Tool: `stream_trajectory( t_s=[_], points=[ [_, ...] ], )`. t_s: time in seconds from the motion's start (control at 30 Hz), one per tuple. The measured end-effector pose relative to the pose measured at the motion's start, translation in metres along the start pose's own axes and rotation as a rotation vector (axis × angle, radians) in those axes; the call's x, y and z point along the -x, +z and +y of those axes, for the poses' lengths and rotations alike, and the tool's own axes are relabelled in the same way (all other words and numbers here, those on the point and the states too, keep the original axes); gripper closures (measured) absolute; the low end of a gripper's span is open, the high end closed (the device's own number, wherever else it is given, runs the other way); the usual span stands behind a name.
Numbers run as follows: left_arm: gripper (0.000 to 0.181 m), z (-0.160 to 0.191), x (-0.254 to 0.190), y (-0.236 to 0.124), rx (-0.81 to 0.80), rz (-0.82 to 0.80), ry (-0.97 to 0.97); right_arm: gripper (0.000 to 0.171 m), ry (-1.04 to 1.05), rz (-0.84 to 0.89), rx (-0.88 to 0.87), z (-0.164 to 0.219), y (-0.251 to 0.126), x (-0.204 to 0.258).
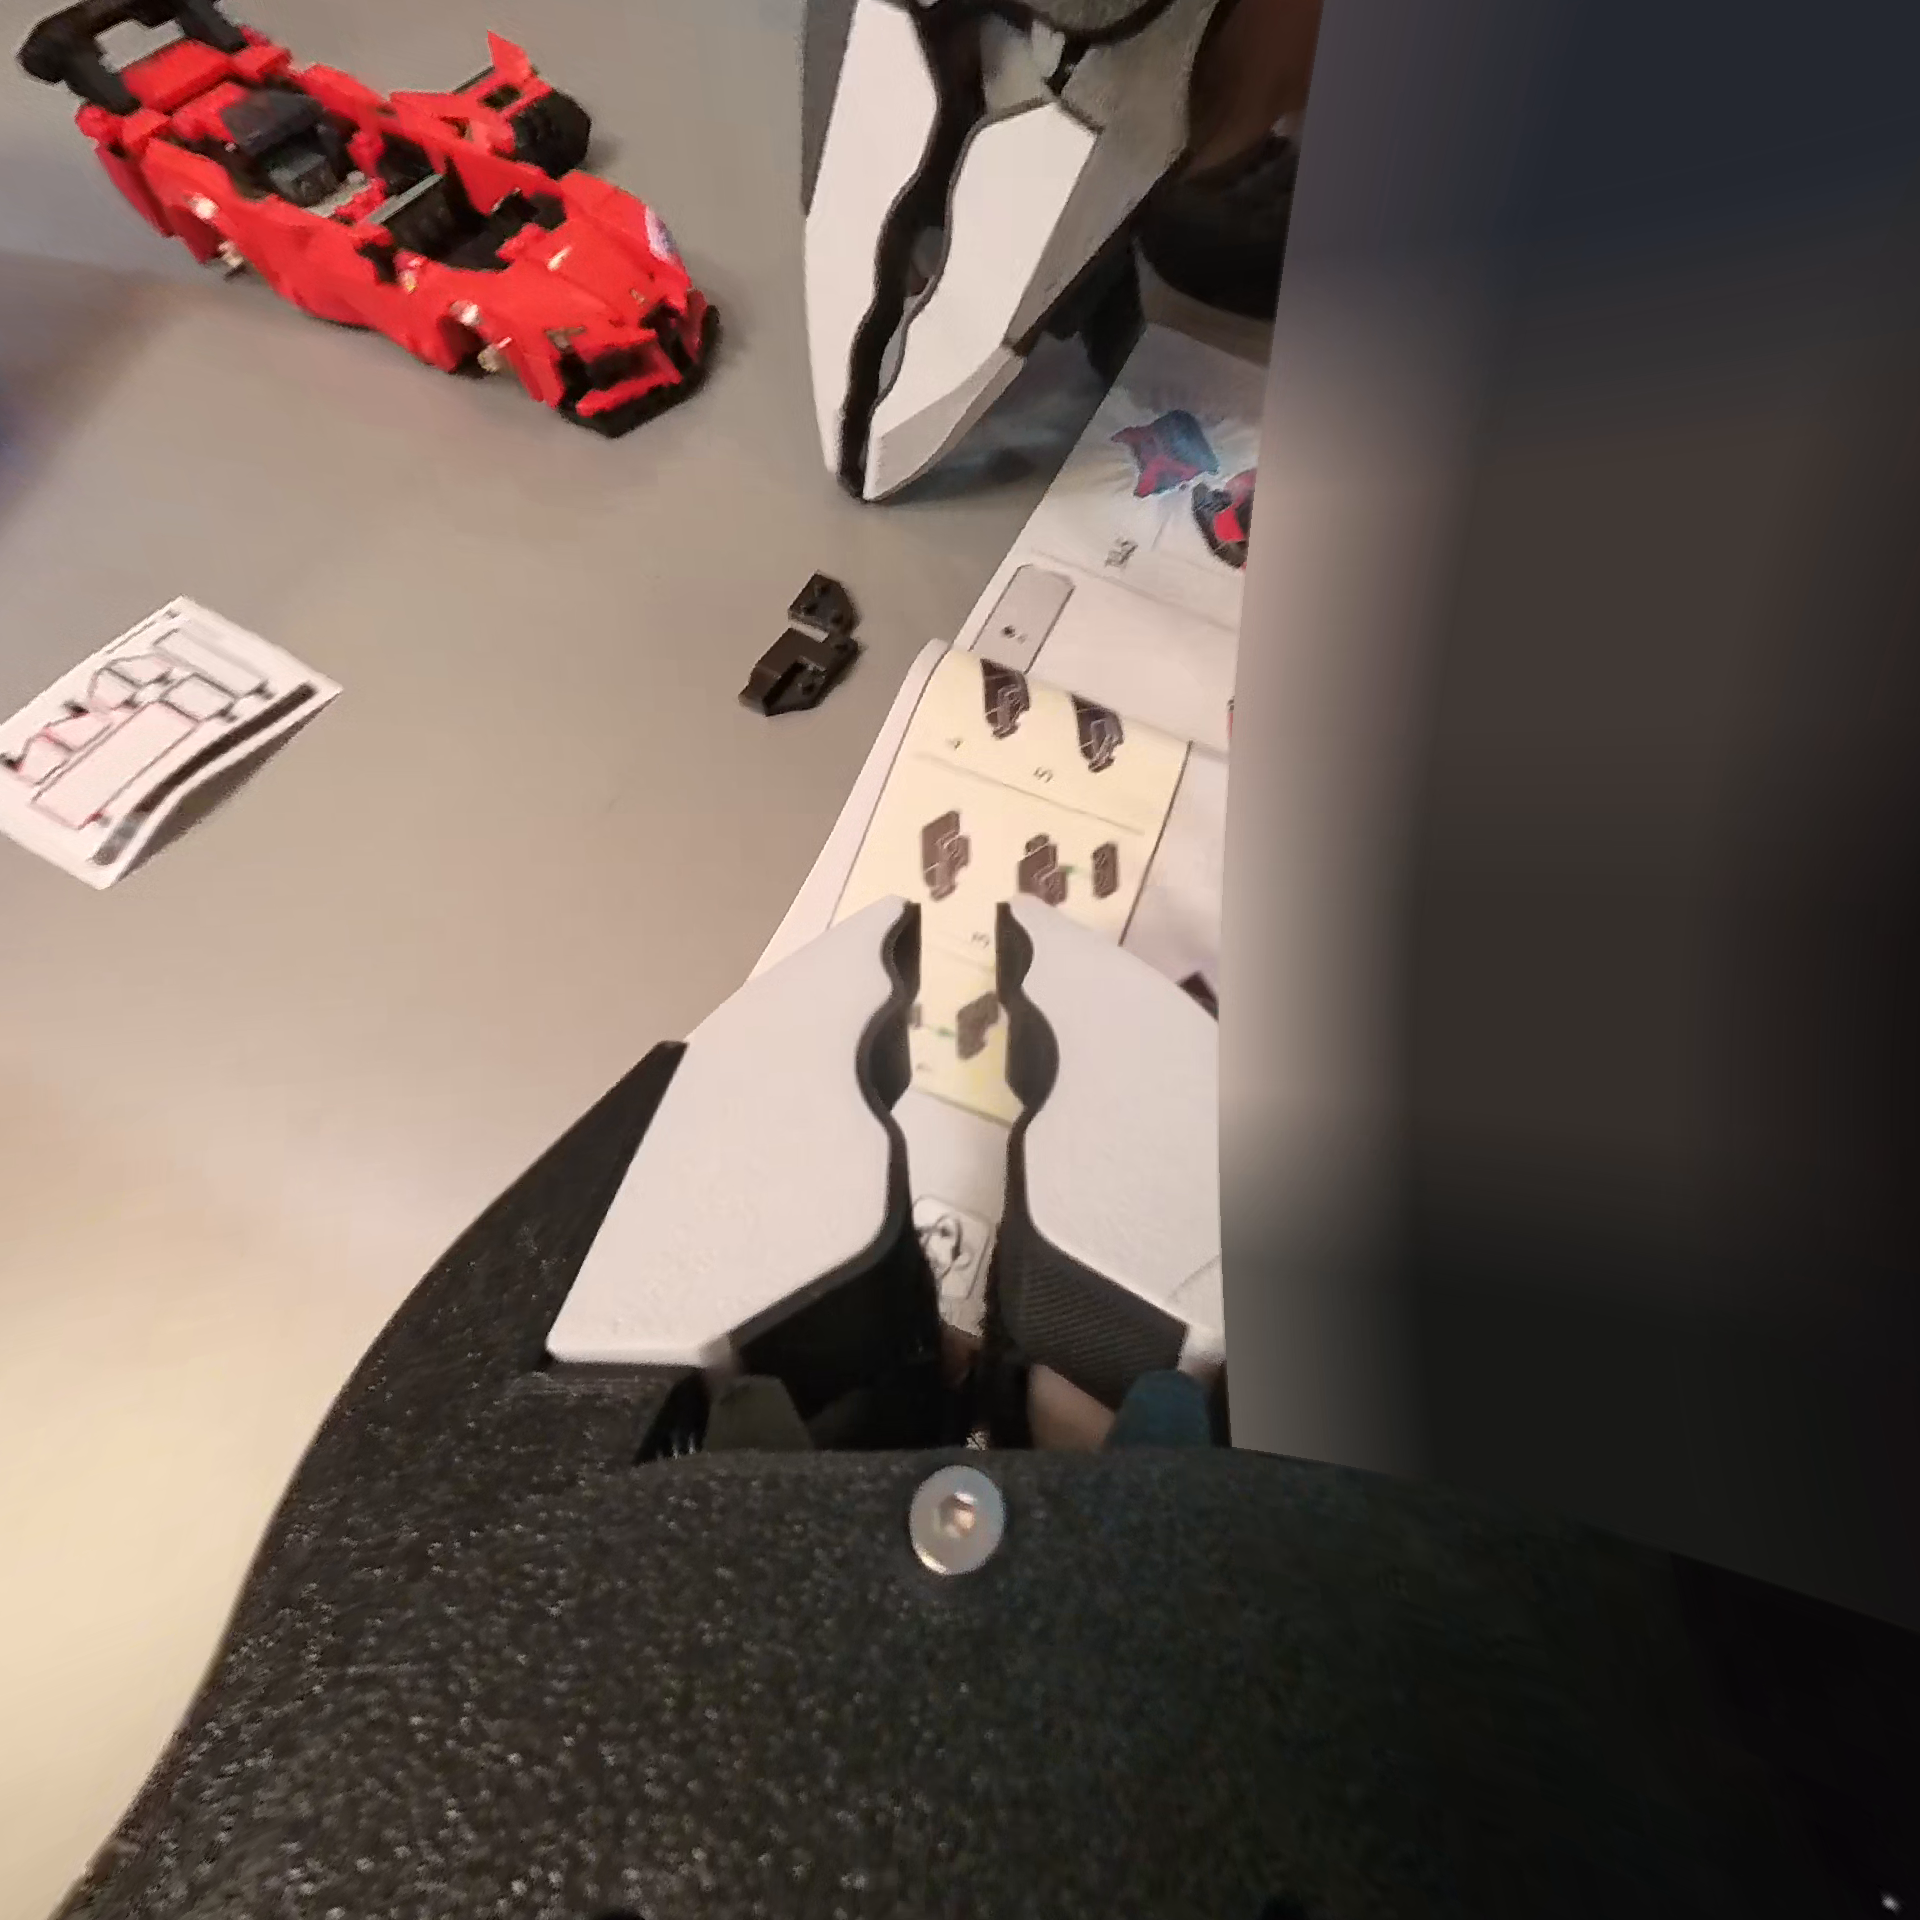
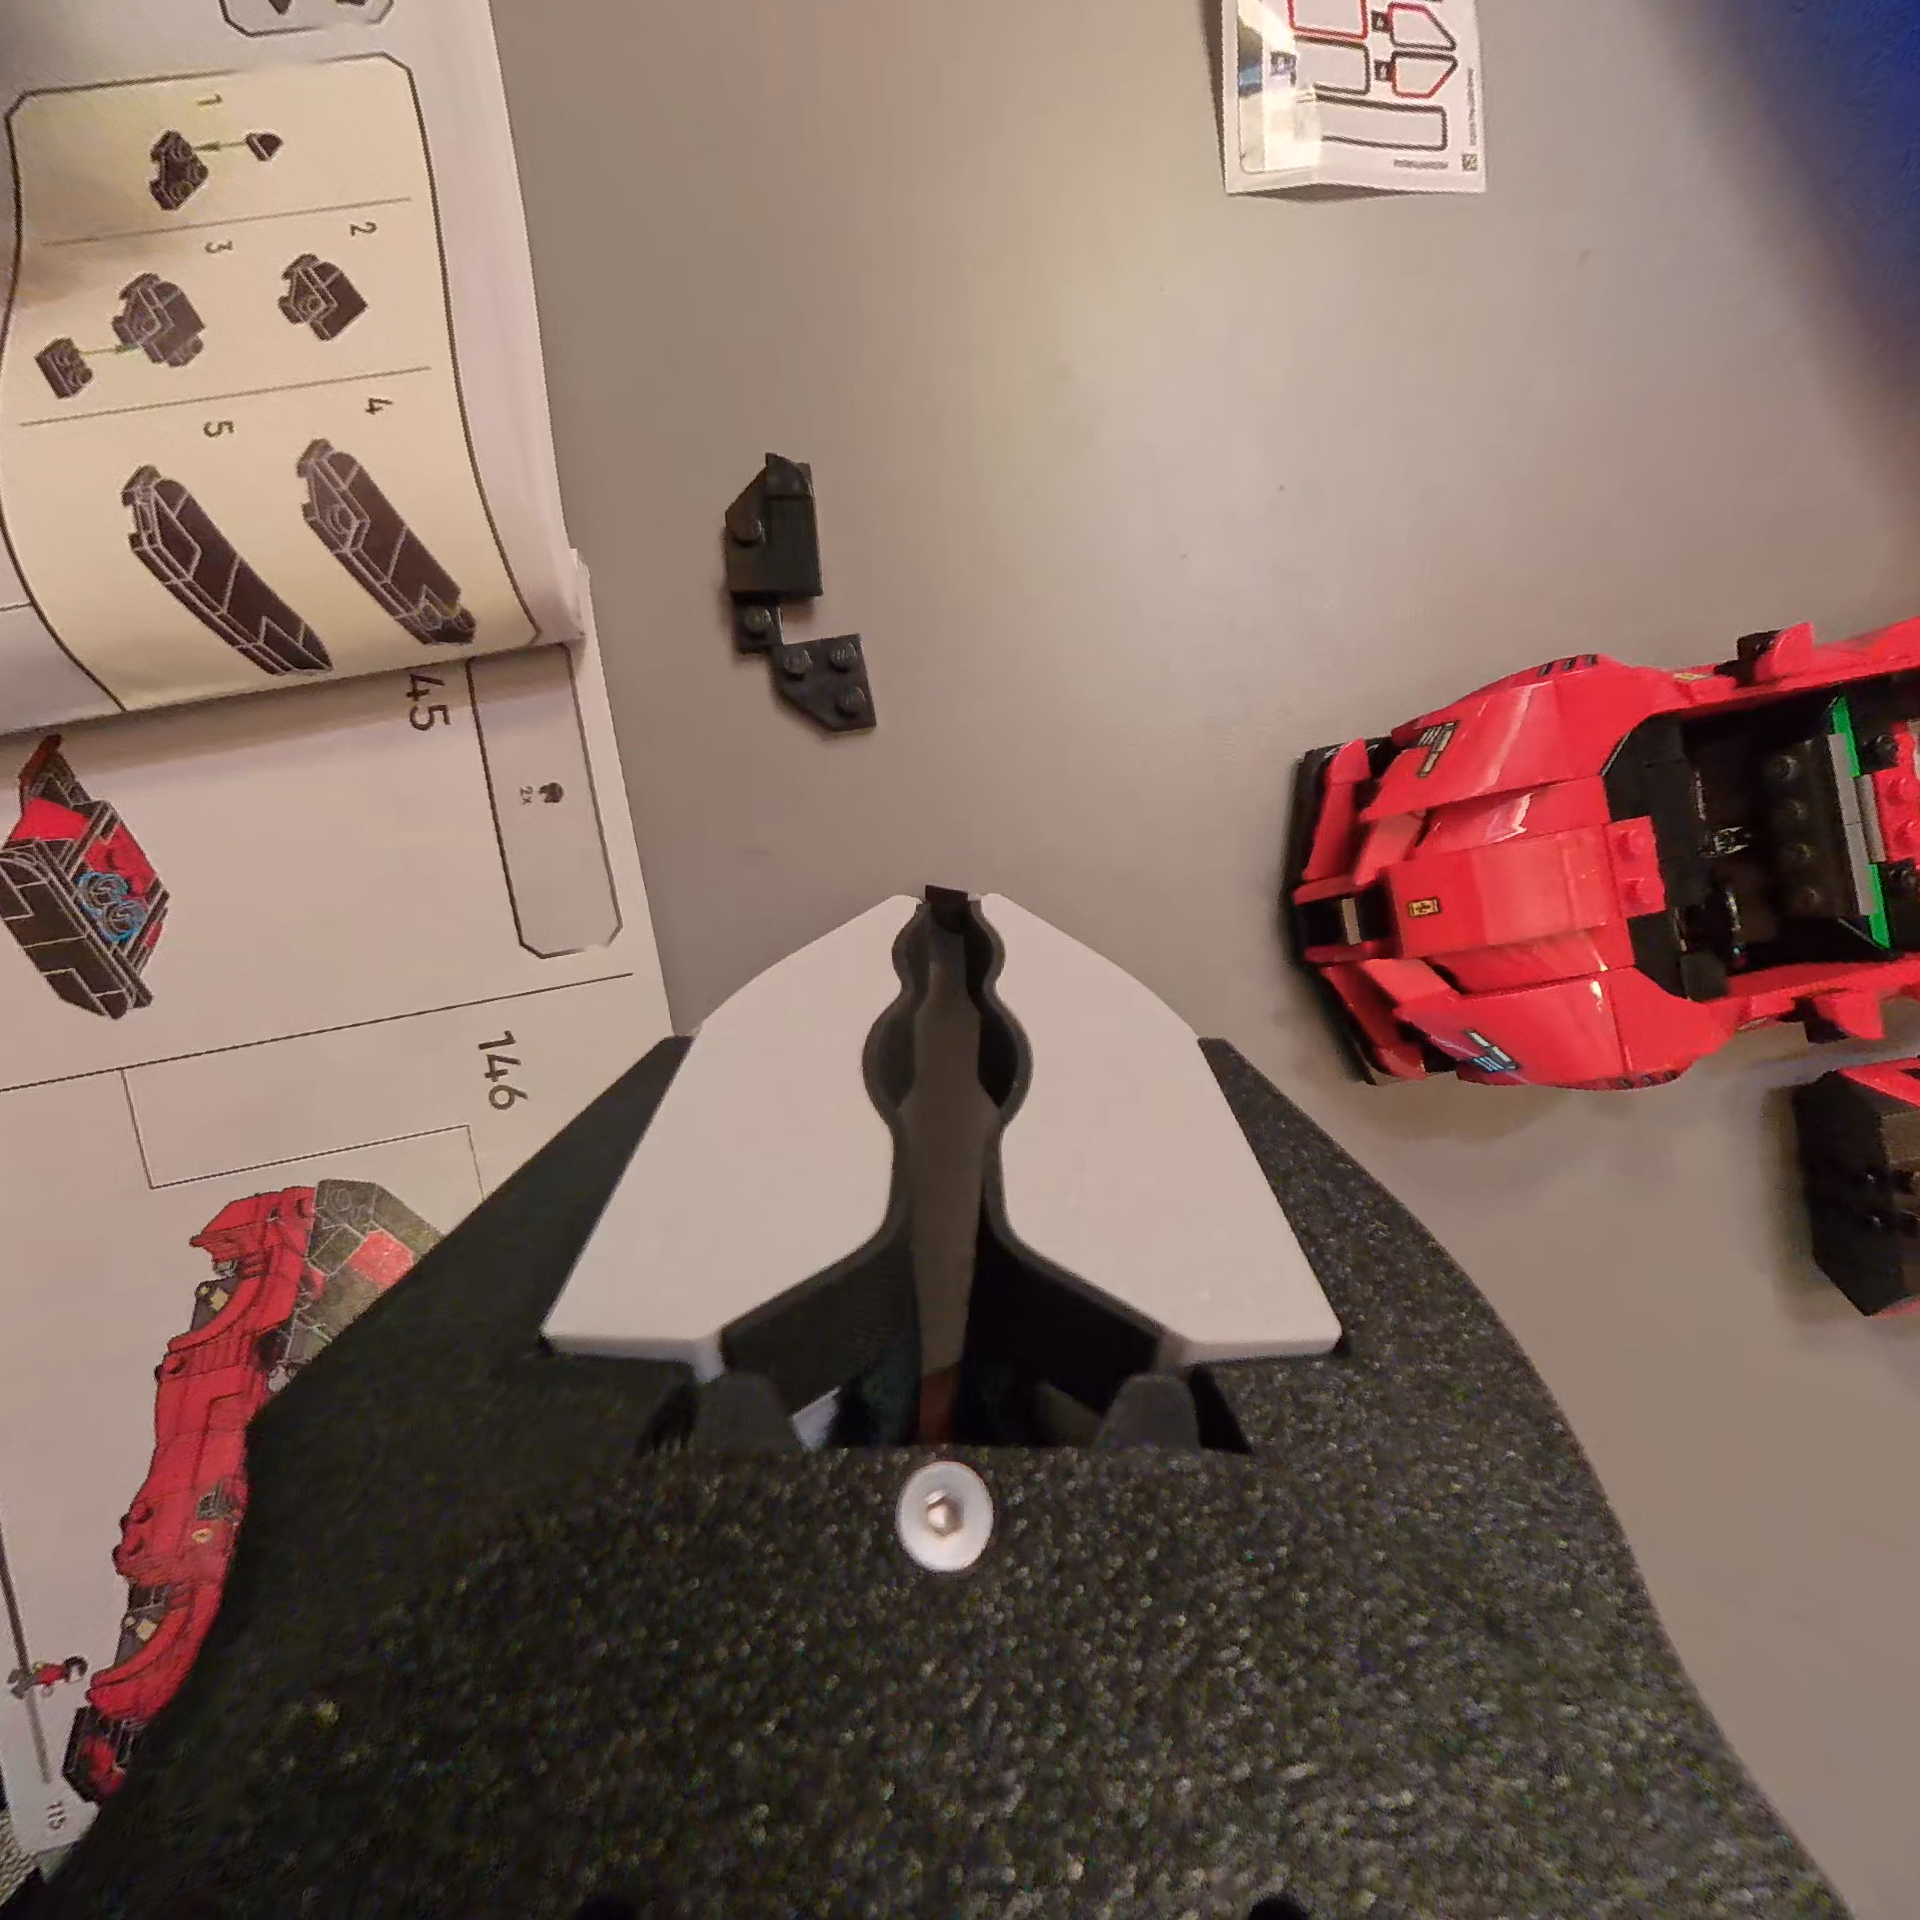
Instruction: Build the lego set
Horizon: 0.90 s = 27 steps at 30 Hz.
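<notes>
A small black brick assembly (image 2: 795,592) lies on the grey table (image 2: 1039,364), just ahead of my right gripper (image 2: 951,902). My right gripper is shut on a small black piece (image 2: 948,900) that pokes out at its tips. In the left wrist view the same assembly (image 1: 805,660) lies between the right gripper (image 1: 864,480) and my left gripper (image 1: 958,916). My left gripper is open and empty and hovers over the instruction booklet (image 1: 1039,790). The red car model (image 1: 384,218) stands at the far left; it also shows in the right wrist view (image 2: 1558,894).
The open booklet (image 2: 260,416) covers the table's left side in the right wrist view. A sticker sheet (image 2: 1351,94) lies far ahead, also in the left wrist view (image 1: 156,738). A black-and-red brick section (image 2: 1860,1195) sits beside the car. A dark blurred patch hides the left wrist view's right side. The left gripper's tips are roughly 15 centimeters from the right gripper's.
</notes>
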<state>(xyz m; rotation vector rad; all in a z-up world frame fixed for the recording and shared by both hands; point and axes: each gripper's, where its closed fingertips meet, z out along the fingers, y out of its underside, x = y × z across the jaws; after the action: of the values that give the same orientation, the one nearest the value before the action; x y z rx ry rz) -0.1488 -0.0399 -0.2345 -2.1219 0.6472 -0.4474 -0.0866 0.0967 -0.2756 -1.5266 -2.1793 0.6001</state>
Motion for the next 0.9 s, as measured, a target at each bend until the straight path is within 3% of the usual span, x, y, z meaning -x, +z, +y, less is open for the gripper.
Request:
stream_trajectory(
  t_s=[0.27, 0.43, 0.6, 0.9],
  points=[
    [0.175, -0.044, -0.038, 0.040, -0.051, 0.144, 0.085, 0.165, 0.033, 0.001, -0.052, -0.001, 0.001, 0.000],
    [0.180, -0.007, -0.023, 0.054, 0.191, 0.054, 0.077, 0.164, 0.029, 0.001, -0.060, -0.001, 0.001, 0.000],
    [0.181, 0.010, -0.015, 0.045, 0.224, 0.008, 0.017, 0.164, 0.034, -0.005, -0.071, -0.001, 0.001, 0.000],
    [0.179, 0.008, -0.013, 0.041, 0.125, 0.006, -0.029, 0.165, 0.043, -0.002, -0.071, -0.001, 0.001, 0.000]
  ],
)
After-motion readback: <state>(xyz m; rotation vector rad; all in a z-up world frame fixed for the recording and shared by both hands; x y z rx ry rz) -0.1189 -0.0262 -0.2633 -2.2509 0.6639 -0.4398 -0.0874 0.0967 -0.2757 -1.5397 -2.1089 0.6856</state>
